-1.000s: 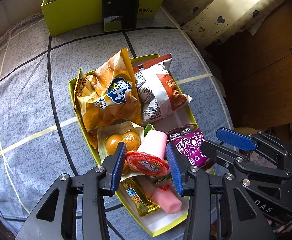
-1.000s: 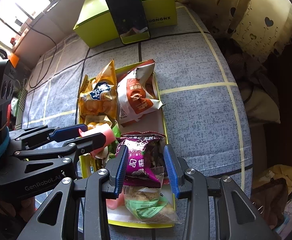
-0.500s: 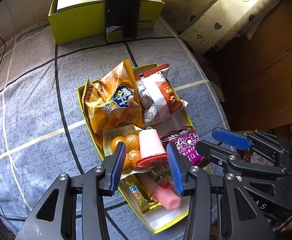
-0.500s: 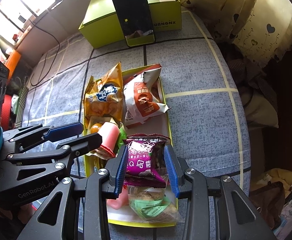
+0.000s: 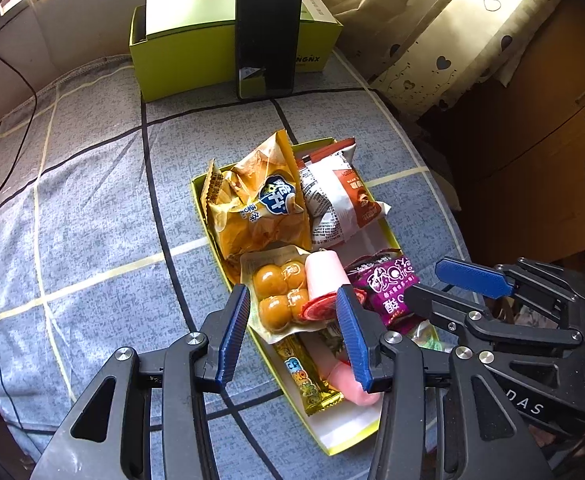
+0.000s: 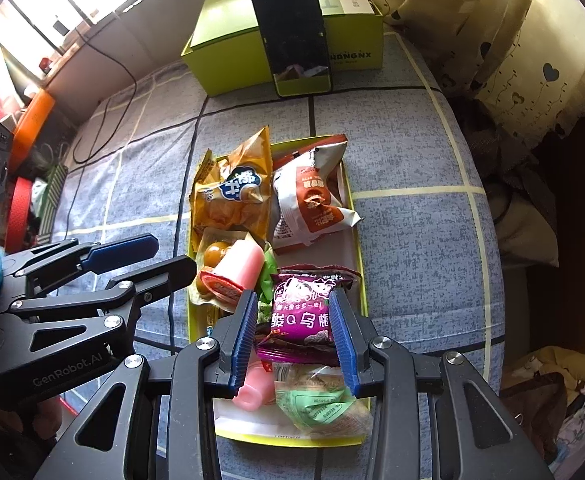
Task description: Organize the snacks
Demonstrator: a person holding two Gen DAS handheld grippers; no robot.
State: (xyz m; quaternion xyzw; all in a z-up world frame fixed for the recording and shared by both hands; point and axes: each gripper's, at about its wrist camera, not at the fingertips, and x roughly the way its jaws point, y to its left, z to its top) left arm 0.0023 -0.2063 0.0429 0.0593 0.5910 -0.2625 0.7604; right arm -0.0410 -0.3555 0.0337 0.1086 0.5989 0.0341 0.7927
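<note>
Beyond both grippers we note a green box (image 6: 252, 40) with a phone (image 6: 296, 32) leaning on it, and chip bags (image 5: 260, 208) crowding the tray's (image 5: 332, 436) far end. Our right gripper (image 6: 294, 336) pinches the purple packet (image 6: 302, 316) over the tray. The left gripper (image 5: 292, 336), jaws opening, straddles the pink cup (image 5: 324, 284) without touching it.

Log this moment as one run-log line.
left tool: opening, clear of pink jelly cup | right tool: shut on purple packet | tray: snacks inside
</note>
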